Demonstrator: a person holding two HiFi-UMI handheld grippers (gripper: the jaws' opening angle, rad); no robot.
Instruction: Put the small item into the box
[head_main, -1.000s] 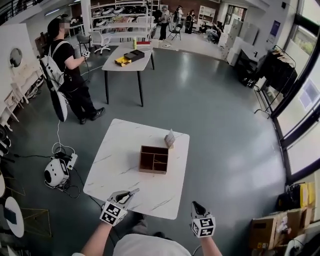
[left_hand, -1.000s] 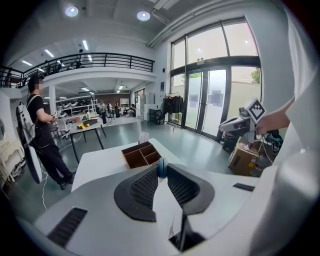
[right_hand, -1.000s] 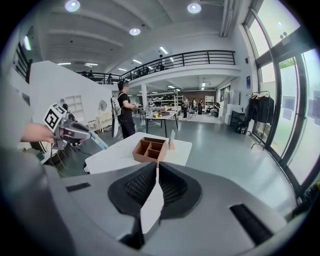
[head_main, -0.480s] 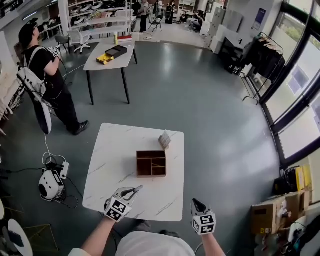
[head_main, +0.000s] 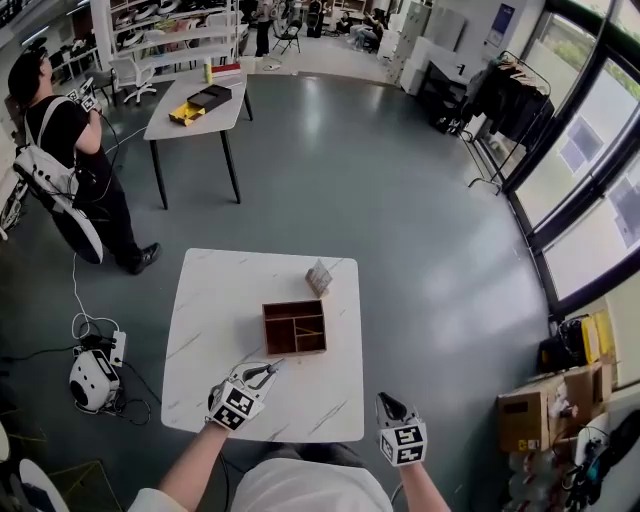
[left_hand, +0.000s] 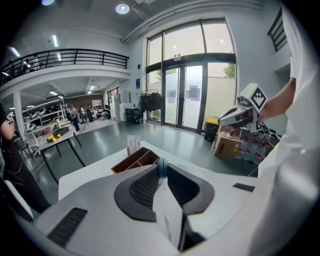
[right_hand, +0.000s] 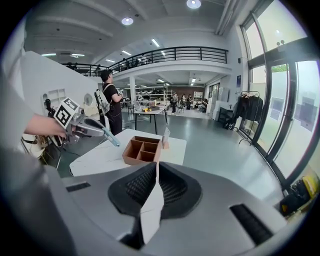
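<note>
A brown wooden box (head_main: 294, 328) with several compartments stands on the white marble table (head_main: 210, 310). It also shows in the left gripper view as the box (left_hand: 136, 159) and in the right gripper view as the box (right_hand: 142, 149). My left gripper (head_main: 270, 368) hovers over the table's near edge, short of the box, shut on a small blue item (left_hand: 161, 167) at its tips. From the right gripper view, the left gripper (right_hand: 112, 140) shows a bluish tip. My right gripper (head_main: 384, 402) hangs off the table's near right corner, shut with nothing in it.
A small upright card (head_main: 318, 276) stands just behind the box. A person in black (head_main: 70, 160) stands at far left beside a second table (head_main: 195, 105). A white device with cables (head_main: 88, 378) lies on the floor left; cardboard boxes (head_main: 530, 420) sit at right.
My head view has shifted, so the table sits higher and further left. The left gripper has moved forward over the table's near edge toward the box. The right gripper has barely moved.
</note>
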